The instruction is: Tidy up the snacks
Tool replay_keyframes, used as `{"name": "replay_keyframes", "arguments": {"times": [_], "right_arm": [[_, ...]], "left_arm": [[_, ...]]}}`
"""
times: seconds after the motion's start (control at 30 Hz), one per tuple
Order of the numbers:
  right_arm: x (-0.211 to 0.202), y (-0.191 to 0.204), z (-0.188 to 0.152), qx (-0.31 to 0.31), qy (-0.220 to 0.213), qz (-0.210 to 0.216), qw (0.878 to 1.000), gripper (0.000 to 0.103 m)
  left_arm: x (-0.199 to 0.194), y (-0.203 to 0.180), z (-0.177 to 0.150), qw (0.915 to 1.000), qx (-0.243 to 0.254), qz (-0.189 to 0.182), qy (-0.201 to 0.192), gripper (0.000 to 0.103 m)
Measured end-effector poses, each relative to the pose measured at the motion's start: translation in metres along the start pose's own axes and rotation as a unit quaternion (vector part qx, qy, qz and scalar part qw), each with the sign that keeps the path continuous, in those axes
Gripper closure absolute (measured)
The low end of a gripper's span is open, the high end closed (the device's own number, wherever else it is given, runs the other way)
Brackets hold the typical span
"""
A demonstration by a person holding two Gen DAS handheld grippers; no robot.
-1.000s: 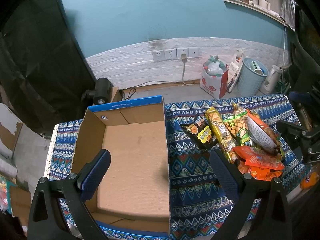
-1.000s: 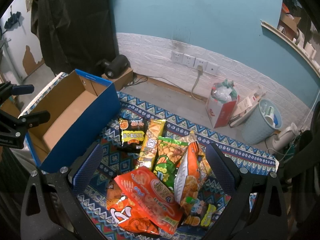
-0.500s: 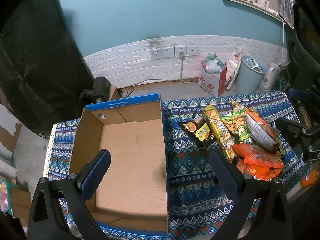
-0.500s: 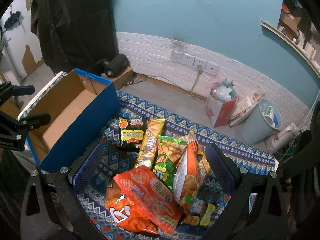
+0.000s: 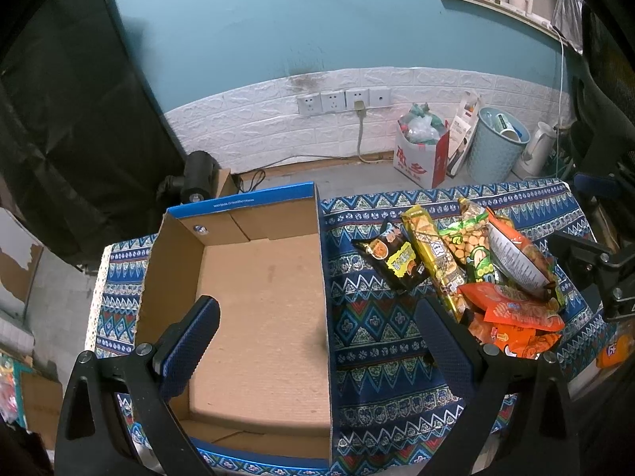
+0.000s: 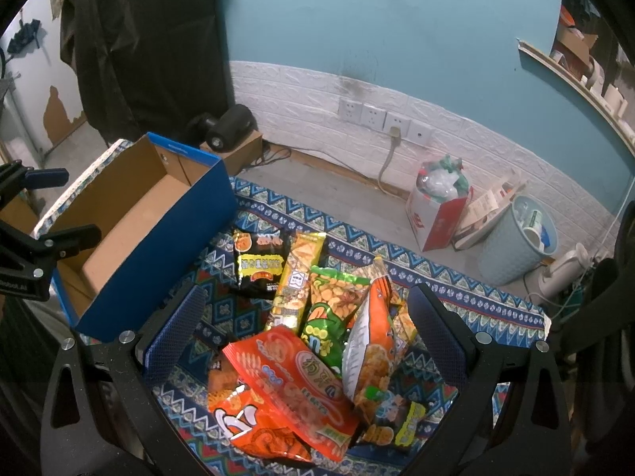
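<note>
The snack bags lay in a loose heap on the right part of the table, and the open cardboard box stood to their left with nothing inside it. The left gripper hovered above the box and its right wall, jaws spread wide and holding nothing. The right gripper hung over the heap, also wide open and without any load.

The bags seemed light, puffed with air and made from glossy film, so I judged they would be slippery and would crush easily if squeezed hard. The big orange bag rested on top of the others at the near side, so it looked the easiest to take first, by pinching a flat sealed edge and not the swollen middle. The black bag and the long yellow packet lay flat at the far side of the heap, nearer to the box. The green peanut bag was partly under a white and orange bag. A small dark packet lay at the near edge, but its print was too blurred to read.

The table carried a blue patterned cloth, which might wrinkle if a bag was dragged. Behind stood a teal wall with white brick panel and sockets, a pale blue bin and a red paper bag on the floor
</note>
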State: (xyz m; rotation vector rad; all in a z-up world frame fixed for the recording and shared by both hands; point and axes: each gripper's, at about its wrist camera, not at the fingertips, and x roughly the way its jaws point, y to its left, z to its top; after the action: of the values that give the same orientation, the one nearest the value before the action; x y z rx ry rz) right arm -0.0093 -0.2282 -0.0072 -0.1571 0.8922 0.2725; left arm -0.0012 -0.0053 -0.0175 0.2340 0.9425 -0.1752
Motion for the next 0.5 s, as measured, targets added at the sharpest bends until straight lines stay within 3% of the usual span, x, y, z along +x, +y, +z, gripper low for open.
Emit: {"name": "replay_keyframes", "arguments": {"times": [0.5], "right_arm": [[-0.0039, -0.005, -0.0036, -0.004, 0.009, -0.007, 1.0, 0.003]], "left_arm": [[0.0029, -0.004, -0.0001, 1.0, 0.003, -0.003, 0.005, 0.002]]}}
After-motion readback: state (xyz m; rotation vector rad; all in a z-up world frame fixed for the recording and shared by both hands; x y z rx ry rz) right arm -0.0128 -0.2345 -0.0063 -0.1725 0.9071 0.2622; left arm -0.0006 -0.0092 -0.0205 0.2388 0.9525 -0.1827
